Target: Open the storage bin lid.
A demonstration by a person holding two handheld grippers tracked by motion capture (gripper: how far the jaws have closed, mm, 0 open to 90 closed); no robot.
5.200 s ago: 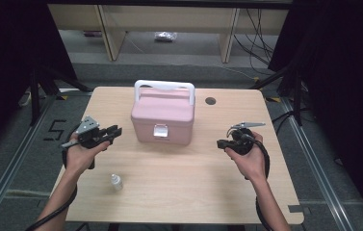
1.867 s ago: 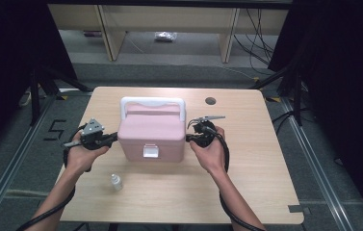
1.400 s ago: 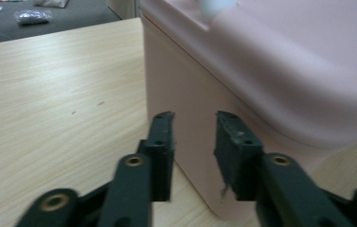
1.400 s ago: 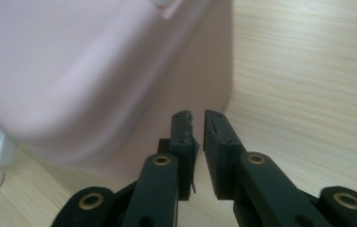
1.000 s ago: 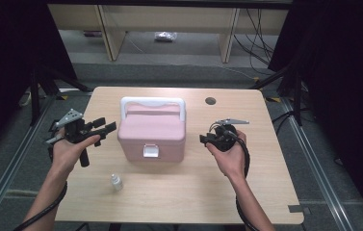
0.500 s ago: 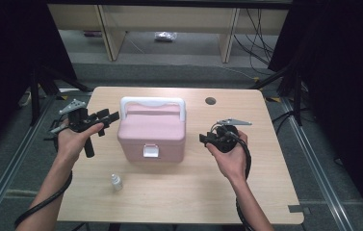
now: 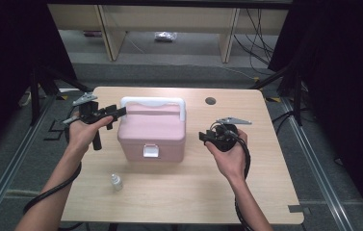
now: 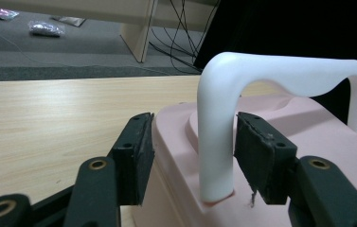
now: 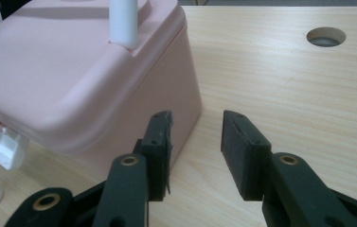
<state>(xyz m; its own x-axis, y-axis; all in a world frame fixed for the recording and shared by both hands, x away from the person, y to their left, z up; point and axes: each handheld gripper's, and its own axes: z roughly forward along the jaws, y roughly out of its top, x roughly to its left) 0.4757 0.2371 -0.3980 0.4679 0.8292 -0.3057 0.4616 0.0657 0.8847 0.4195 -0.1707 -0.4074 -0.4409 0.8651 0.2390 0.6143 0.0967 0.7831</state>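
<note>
High view: a pink box (image 7: 152,132) with a white handle (image 7: 153,103) and a white latch (image 7: 150,151) on its front stands on the wooden table (image 7: 265,192). The left gripper (image 7: 119,112) is at the left end of the box, at the height of the lid, with its jaws reaching to the left post of the handle. The right gripper (image 7: 202,136) is held just beside the right side of the box, not touching it. A small bottle (image 7: 116,182) stands in front of the box, toward its left corner, and a round hole (image 7: 210,101) in the table is behind the box to the right.

Left gripper view: the jaws are wide apart and have just been closing a little. The handle post (image 8: 216,142) is between them, close to one pad, but the pads do not press on it.

Right gripper view: the right gripper (image 9: 196,137) has its jaws open with nothing between them, near the lower corner of the box (image 9: 72,75).
</note>
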